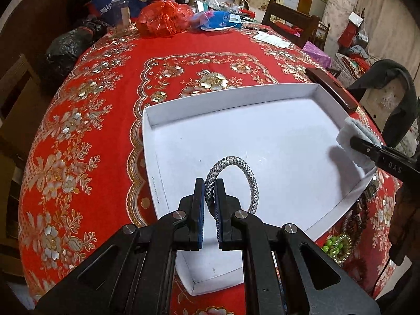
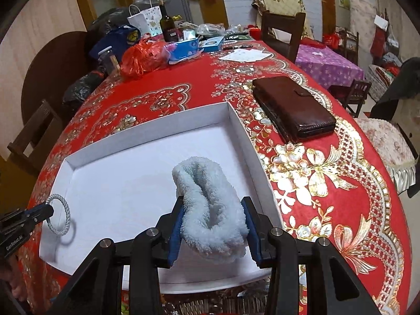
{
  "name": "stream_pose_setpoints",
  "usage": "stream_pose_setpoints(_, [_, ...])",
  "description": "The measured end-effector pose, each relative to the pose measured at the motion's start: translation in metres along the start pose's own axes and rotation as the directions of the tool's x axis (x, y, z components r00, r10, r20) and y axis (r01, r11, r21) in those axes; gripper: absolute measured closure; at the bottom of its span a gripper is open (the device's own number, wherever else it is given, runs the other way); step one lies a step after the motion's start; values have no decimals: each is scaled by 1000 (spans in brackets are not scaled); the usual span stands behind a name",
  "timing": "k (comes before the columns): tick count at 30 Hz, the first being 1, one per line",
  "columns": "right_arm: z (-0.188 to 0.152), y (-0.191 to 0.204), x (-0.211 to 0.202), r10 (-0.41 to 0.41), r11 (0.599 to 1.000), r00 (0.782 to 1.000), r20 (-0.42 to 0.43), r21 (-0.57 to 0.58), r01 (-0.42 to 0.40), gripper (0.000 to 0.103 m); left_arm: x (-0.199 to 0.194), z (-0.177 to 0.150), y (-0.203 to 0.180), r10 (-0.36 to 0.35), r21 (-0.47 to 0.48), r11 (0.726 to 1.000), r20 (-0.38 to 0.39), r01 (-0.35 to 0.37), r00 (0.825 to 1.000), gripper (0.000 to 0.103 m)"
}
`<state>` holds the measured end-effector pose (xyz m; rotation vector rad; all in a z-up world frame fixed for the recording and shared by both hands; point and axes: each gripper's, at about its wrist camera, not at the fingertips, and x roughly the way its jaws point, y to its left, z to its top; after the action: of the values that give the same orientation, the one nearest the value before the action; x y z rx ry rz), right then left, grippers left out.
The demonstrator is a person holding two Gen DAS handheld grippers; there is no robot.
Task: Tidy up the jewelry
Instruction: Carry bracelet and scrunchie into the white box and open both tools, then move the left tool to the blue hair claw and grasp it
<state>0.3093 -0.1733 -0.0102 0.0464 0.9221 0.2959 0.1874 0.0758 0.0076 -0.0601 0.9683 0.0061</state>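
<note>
Your left tongs (image 1: 209,183) are closed on one side of a silver braided bracelet (image 1: 233,181), and most of its loop stands free toward one o'clock above the floor of the white cardboard tray (image 1: 231,97). Only a short run of braid sits between the pads, near their tips. That is the main risk on this side: a quick swing or a slight slackening could, I judge, let the bracelet twist out and drop, and near the tray's left wall it could land on the table (image 1: 110,131) instead of inside.

Your right tongs (image 2: 214,210) are clamped on a pale blue fluffy scrunchie (image 2: 210,210), held over the tray's near right corner. The pile is soft and springy, so the grip may be looser than it looks. If you release while this high, it will probably bounce or roll, possibly over the low wall at three o'clock.

More jewelry lies just outside the tray on the table at five o'clock in the left view, among it a green beaded piece (image 1: 332,245). Lowering your right hand carelessly could sweep it off the table edge.

Farther off, at one o'clock in the right view, a brown leather wallet (image 2: 294,107) lies well apart from the tray and looks safe.
</note>
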Motion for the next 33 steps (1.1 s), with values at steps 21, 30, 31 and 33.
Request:
stream_pose_setpoints(21, [-2,-11,-80,20,999,989,149,44,-27,37,-17,-8,0,67,10,998,30,-67,997,51])
stream_pose_setpoints(30, [-76,-29,-122,38,995,987,159,90,-53,28,-68,-49,-26,-172,111,980,38,167,984,40])
stream_pose_setpoints(31, [-86,-32,-121,38,994,989,142,95,-52,28,-68,-56,-32,-183,132,975,17,180,983,40])
stream_pose_setpoints(33, [-104,-37,-118,30,996,994,104,82,-38,28,-66,-71,-42,-198,175,964,-25,199,980,40])
